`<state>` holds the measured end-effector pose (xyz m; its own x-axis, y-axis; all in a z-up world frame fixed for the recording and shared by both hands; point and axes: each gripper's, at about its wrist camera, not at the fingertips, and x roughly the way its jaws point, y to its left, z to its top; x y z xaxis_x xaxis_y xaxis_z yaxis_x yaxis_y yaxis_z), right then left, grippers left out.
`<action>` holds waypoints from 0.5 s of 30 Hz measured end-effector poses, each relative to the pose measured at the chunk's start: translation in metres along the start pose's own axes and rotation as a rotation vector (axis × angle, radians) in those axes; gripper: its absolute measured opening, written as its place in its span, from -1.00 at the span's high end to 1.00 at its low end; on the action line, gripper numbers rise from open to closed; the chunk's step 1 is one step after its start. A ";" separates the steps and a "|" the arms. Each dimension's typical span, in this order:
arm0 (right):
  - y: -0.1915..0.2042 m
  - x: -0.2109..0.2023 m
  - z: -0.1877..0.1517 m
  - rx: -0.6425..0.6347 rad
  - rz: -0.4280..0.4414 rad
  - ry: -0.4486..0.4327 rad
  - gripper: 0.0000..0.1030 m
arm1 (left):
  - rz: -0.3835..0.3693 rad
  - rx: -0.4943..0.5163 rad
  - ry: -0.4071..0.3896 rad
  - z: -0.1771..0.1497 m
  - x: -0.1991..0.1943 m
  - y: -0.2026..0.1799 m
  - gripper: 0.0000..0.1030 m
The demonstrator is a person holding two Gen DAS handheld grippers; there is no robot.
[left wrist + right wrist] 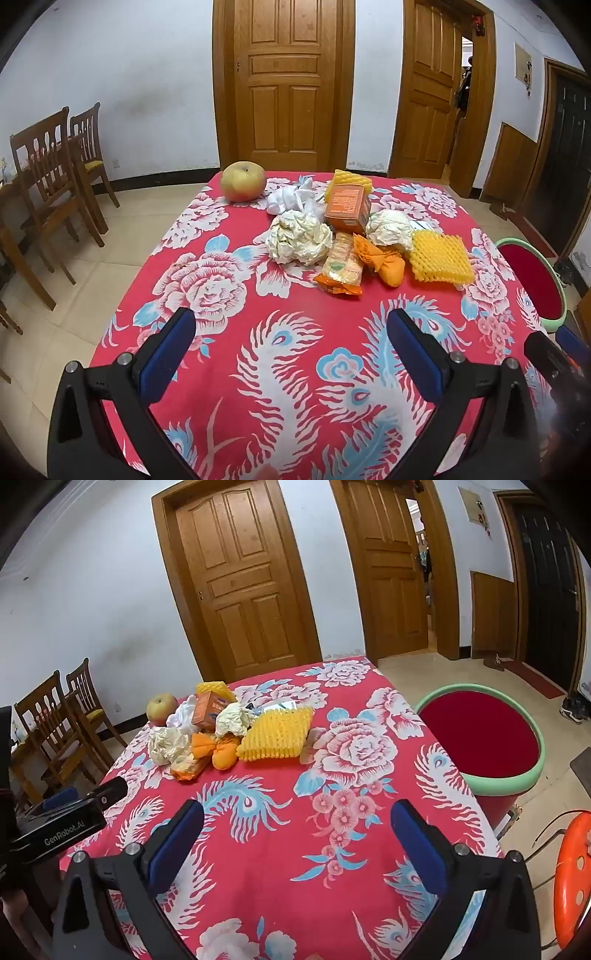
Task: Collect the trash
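Observation:
A heap of trash lies at the far middle of the red flowered table [295, 369]: two crumpled paper balls [297, 240], an orange box [347, 208], a snack wrapper [341, 267], an orange cloth-like wad [384, 264], yellow foam nets [439, 256] and white foam netting [291, 197]. An apple [242, 181] stands at the far left corner. The heap also shows in the right wrist view [229, 731]. A red bin with a green rim [480, 734] stands off the table's right side. My left gripper [291, 332] and my right gripper [297, 825] are open and empty, above the near part of the table.
Wooden chairs [55, 184] stand at the left wall. Two wooden doors [284, 81] are behind the table, one ajar. An orange stool [572, 882] is at the near right. The left gripper's body [55, 827] shows at the left of the right wrist view.

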<state>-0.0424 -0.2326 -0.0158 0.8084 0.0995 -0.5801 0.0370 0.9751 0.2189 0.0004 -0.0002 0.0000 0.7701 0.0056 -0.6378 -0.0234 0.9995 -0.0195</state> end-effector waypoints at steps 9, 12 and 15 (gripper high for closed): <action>0.005 -0.003 0.002 -0.005 -0.003 -0.004 -1.00 | -0.006 -0.008 -0.003 0.000 0.000 0.000 -0.97; 0.005 -0.004 0.003 -0.006 -0.003 -0.004 -1.00 | -0.007 -0.010 -0.002 0.000 0.000 0.000 -0.97; 0.004 -0.005 0.004 -0.003 -0.003 -0.003 -1.00 | -0.007 -0.011 -0.002 0.000 0.000 0.000 -0.97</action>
<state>-0.0441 -0.2299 -0.0090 0.8100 0.0958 -0.5785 0.0381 0.9759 0.2149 0.0005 -0.0003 -0.0001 0.7714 -0.0014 -0.6364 -0.0249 0.9992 -0.0323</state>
